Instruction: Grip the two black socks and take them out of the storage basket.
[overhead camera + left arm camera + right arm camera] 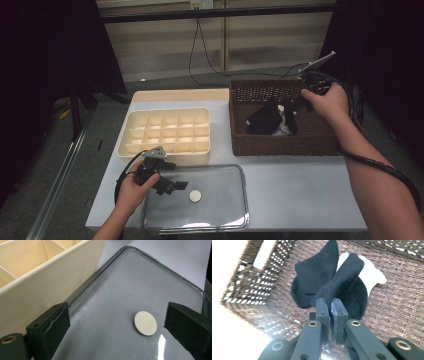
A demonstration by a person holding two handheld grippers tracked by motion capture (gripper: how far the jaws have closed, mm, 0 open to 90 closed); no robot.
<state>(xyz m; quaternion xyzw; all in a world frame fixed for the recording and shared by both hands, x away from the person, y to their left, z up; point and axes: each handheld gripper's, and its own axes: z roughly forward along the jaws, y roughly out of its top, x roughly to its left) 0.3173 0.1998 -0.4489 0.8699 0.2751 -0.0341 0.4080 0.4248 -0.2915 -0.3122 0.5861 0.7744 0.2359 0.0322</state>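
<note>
The right gripper (331,305) is clamped on a black sock (342,282); in the right gripper view its two jaws stand almost together, pinching the dark knit fabric, which hangs from them above the woven floor of the brown wicker basket (280,142). A second black sock (314,277) lies behind it, and a piece of white cloth (372,273) shows past both. In the high view the right hand (327,102) is above the basket's far right corner, and the basket stands at the right end of the bench (300,190).

The left gripper (172,186) rests near the bench's front left corner, jaws spread wide with nothing between them, over a clear plastic lid (220,210) lying flat along the front edge. A small round white disc (145,323) sits at the lid's middle, between the open jaws in the left gripper view but touching neither. A cream divided organiser tray (165,150) stands just behind the lid, its compartments bare
</note>
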